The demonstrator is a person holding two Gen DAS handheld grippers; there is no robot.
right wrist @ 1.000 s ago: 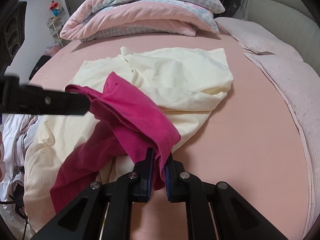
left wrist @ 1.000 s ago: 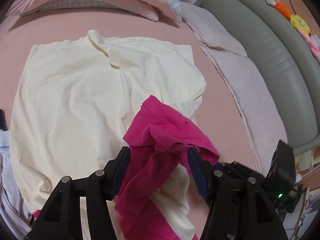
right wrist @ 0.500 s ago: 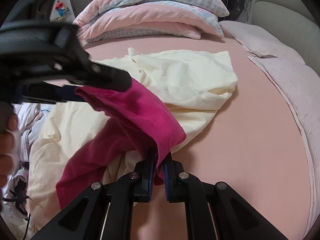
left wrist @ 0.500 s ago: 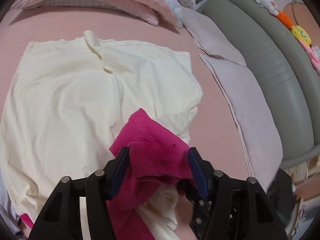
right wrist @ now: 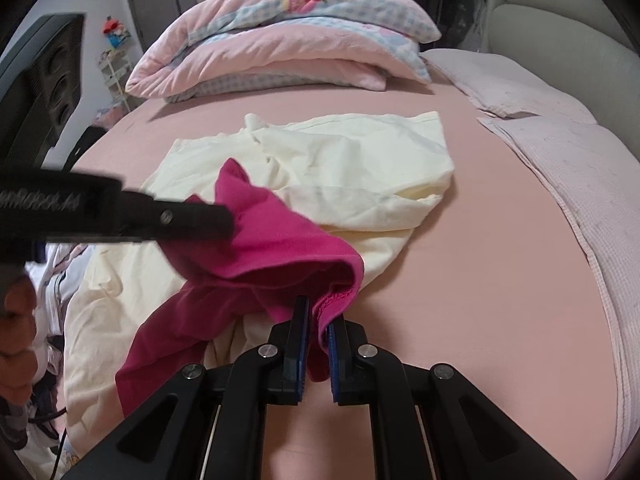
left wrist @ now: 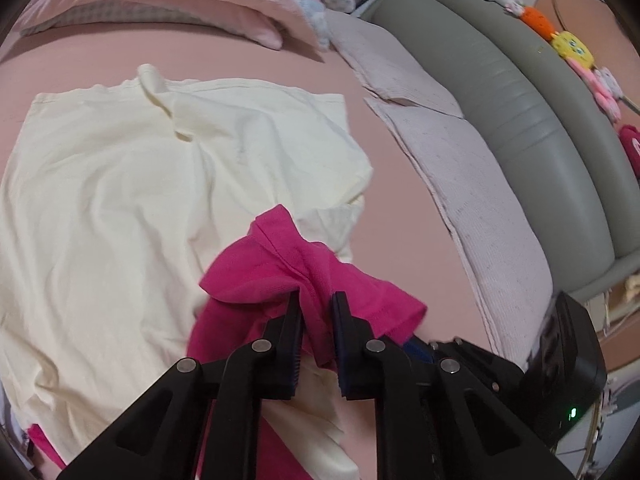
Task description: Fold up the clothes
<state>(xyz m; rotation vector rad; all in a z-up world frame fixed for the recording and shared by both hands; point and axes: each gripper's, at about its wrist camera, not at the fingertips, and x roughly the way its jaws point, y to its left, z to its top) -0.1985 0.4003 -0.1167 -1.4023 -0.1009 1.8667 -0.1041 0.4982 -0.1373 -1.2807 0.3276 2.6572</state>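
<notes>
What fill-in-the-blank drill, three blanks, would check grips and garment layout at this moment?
1. Both grippers are shut on the ____ garment.
2. That garment lies partly on top of a ____ garment spread on the bed.
3. The left gripper, whose fingers have just been closing, reaches into the right wrist view from the ____ side.

Missing words: magenta; cream; left

Folded pink quilted bedding (right wrist: 280,40) is lying far ahead of the jaws, a grey padded headboard (left wrist: 520,120) flanking their right.
</notes>
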